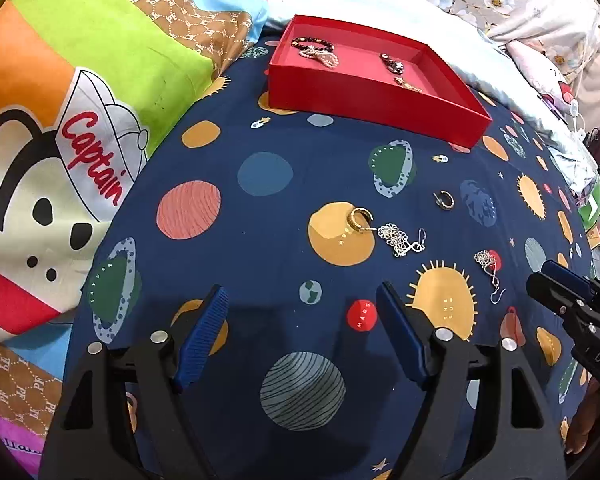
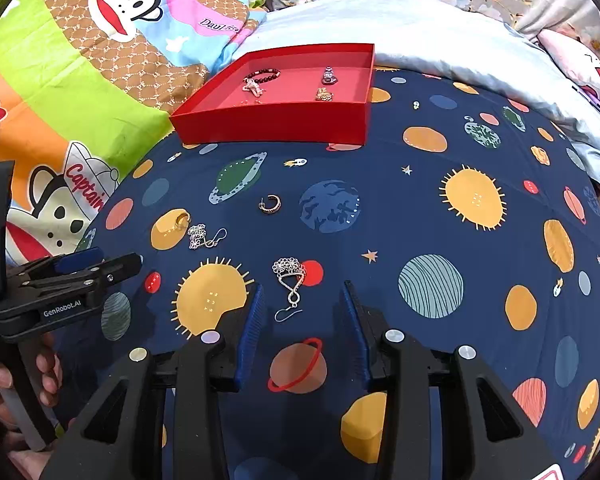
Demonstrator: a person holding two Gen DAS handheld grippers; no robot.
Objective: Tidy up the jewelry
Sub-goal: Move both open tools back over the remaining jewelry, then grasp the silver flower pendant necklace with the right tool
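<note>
The left gripper [image 1: 302, 312] hangs over a navy planet-print sheet [image 1: 260, 208] with its jaws spread wide and nothing between them. Ahead of it and a little to its right lies a gold hoop [image 1: 360, 219] on an orange planet, and touching that hoop's far side is a silver earring [image 1: 400, 240] with a chain cluster and a hook. Farther ahead to the right sits a dark hoop [image 1: 444, 200], apart from the others. To the right of the left gripper's right finger lies a second silver earring [image 1: 490, 270], near the right gripper [image 1: 556, 284], which enters that view from the right edge.

The right gripper [image 2: 304, 312] is released, its jaws parted to a middling gap and gripping nothing. The second silver earring [image 2: 290, 284] lies on the sheet just ahead of its fingertips, in line with the gap and nearer the left finger; its hook reaches back between the tips without touching either pad. Ahead and left are the dark hoop [image 2: 270, 203], the first silver earring [image 2: 206, 237] and the gold hoop [image 2: 181, 220]. The left gripper [image 2: 96, 266] shows at the left edge, held by a hand [image 2: 4, 384].

Well ahead of both grippers stands a red tray [image 2: 268, 122], with a dark bead bracelet [image 2: 266, 75], a pale bracelet [image 2: 253, 87] and two small pieces [image 2: 327, 85] inside. A cartoon quilt [image 2: 80, 80] lies left of it.
</note>
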